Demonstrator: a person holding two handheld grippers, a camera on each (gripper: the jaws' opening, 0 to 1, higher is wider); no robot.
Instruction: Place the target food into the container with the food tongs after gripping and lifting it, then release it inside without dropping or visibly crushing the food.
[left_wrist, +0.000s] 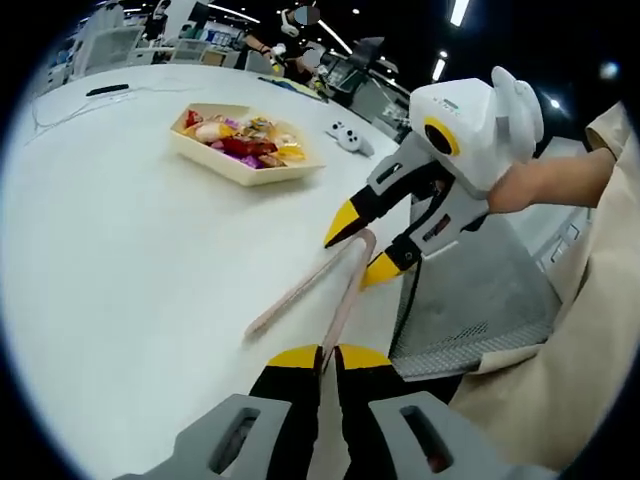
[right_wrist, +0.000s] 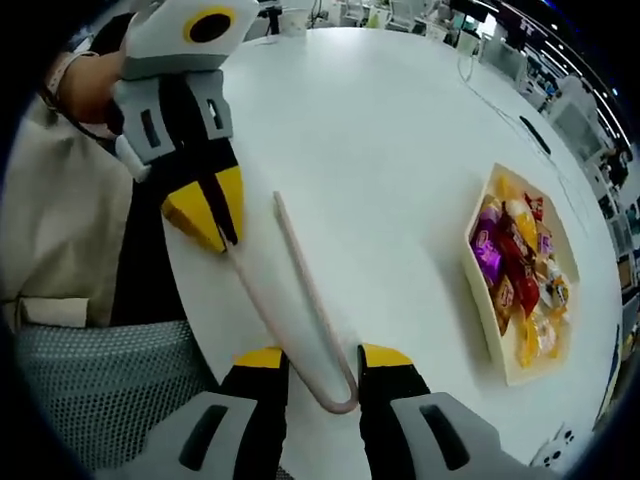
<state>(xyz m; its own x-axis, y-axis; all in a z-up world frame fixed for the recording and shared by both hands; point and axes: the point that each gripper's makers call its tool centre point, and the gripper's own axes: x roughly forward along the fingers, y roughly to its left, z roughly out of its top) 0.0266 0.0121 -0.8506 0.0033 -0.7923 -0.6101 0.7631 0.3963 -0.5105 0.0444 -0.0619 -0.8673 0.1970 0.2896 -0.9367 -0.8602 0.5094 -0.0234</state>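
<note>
Tongs (left_wrist: 318, 283) lie flat on the white bench (left_wrist: 130, 260), pink and thin, their bent end toward the person and their two arms pointing out across the bench. The left gripper (left_wrist: 328, 357) has its yellow-tipped jaws pressed close together at one arm of the tongs; whether they actually pinch it I cannot tell. The right gripper (right_wrist: 322, 356) stands with its jaws parted, and the looped end of the tongs (right_wrist: 300, 300) sits between the two tips, not squeezed. In the left gripper view the right gripper (left_wrist: 363, 243) straddles the tongs from the right side. Wrapped snacks (right_wrist: 520, 275) fill a shallow cream tray (right_wrist: 477, 290) farther out on the bench, well apart from both grippers. A grey mesh chair back (left_wrist: 480, 300) stands by the bench edge.
</note>
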